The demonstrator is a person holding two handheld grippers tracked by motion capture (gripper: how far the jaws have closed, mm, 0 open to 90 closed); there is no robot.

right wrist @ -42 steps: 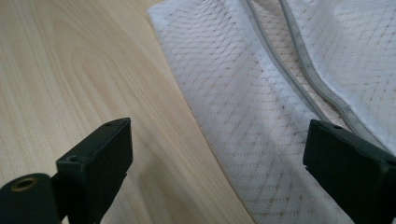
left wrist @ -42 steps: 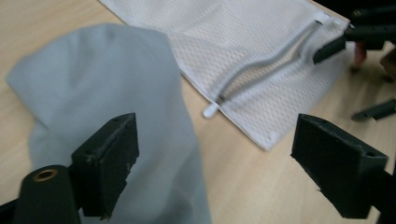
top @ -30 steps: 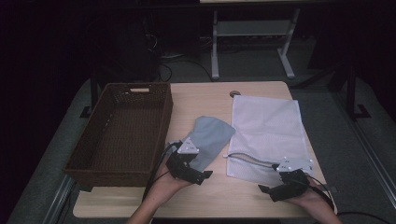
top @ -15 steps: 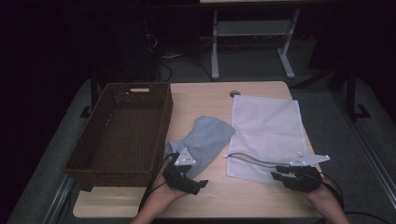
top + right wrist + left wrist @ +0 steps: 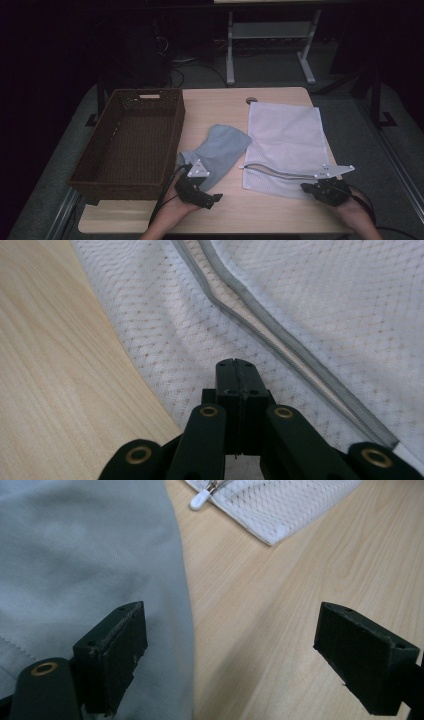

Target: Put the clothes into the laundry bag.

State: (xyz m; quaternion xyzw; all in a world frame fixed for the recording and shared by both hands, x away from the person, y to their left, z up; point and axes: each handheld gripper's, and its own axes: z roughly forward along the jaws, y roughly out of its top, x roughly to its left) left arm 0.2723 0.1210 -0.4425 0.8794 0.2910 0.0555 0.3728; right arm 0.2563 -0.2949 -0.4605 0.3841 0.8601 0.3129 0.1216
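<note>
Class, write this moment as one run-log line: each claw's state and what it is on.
left claw: open, at grey cloth edge | right claw: shut on mesh bag | basket: left

No legible text or labels anywhere

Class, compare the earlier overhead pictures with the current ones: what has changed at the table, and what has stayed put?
The right gripper has just closed its jaws; they meet over the near edge of the white mesh bag, though a pinch on the mesh cannot be confirmed. The left gripper stays open at the grey cloth. Bag, cloth and wicker basket lie as before.
</note>
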